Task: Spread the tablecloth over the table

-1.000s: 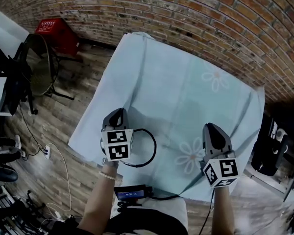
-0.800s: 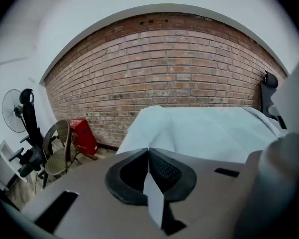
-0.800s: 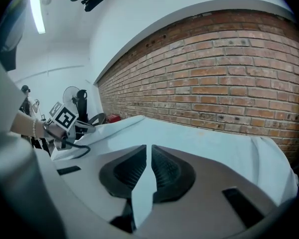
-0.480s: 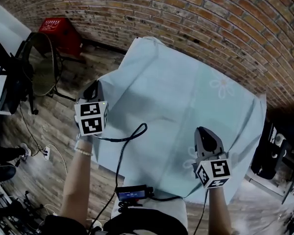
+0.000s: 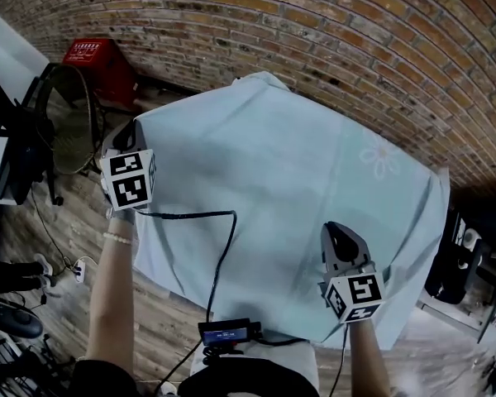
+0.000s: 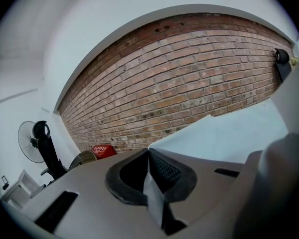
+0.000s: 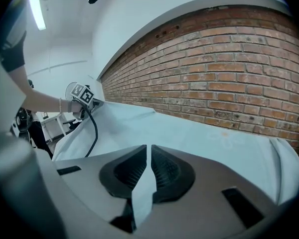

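left gripper (image 5: 122,136) clamped on pale blue tablecloth (image 5: 289,180) corner, right gripper (image 5: 337,231) clamped on its near edge, brick wall (image 5: 355,31) behind

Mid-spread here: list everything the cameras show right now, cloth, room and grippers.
tablecloth: one, pale blue with a faint white flower print, spread across the middle of the head view.
brick wall: one, red-brown, behind the tablecloth.
crate: one, red, on the floor by the wall, upper left.
fan: one, dark, standing on the floor left of the tablecloth.
floor: wooden, brown, left of and below the tablecloth.
cable: one, black, running from the left gripper over the tablecloth toward the person's waist.
left gripper: one, grey with a marker cube, at the tablecloth's left edge, fingers shut on the cloth.
right gripper: one, grey with a marker cube, at the near edge, fingers shut on the cloth.
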### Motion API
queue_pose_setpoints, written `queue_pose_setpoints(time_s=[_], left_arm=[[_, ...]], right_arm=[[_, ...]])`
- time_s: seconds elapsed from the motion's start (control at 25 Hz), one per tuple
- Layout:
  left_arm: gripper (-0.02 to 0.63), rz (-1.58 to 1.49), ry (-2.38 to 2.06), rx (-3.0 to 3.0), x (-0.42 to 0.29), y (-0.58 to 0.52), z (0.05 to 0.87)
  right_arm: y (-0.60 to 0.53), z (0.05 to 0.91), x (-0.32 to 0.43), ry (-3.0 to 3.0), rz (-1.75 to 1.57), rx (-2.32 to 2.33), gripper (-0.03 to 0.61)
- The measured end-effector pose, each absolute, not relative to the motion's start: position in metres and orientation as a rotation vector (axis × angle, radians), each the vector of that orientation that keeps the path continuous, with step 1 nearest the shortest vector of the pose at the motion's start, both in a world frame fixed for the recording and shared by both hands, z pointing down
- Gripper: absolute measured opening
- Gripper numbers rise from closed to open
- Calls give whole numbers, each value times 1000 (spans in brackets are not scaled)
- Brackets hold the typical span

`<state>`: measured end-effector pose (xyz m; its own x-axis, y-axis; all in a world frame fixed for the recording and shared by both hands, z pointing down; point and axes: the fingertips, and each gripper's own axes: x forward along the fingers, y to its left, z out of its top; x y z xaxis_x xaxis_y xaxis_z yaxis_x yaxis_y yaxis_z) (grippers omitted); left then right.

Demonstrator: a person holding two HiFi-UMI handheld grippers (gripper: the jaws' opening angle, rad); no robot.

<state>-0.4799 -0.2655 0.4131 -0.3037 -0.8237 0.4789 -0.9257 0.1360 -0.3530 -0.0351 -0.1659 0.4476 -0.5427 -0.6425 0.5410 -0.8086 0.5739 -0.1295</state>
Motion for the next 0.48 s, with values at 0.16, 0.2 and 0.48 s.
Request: queue_pose_setpoints(time_s=[0.16,0.2,0.48], left_arm=[[15,884,-2256,1720,-497,-276,416],[15,878,-2261,1718,-501,-280,416],[15,755,-2306,1707,-523,-304,398]], right_arm=[[-167,452,-43,-2354,522,1170,49],[-167,454,-44,-2349,524,1170,49],[-172,454,-56,-2338,531,1175,49]])
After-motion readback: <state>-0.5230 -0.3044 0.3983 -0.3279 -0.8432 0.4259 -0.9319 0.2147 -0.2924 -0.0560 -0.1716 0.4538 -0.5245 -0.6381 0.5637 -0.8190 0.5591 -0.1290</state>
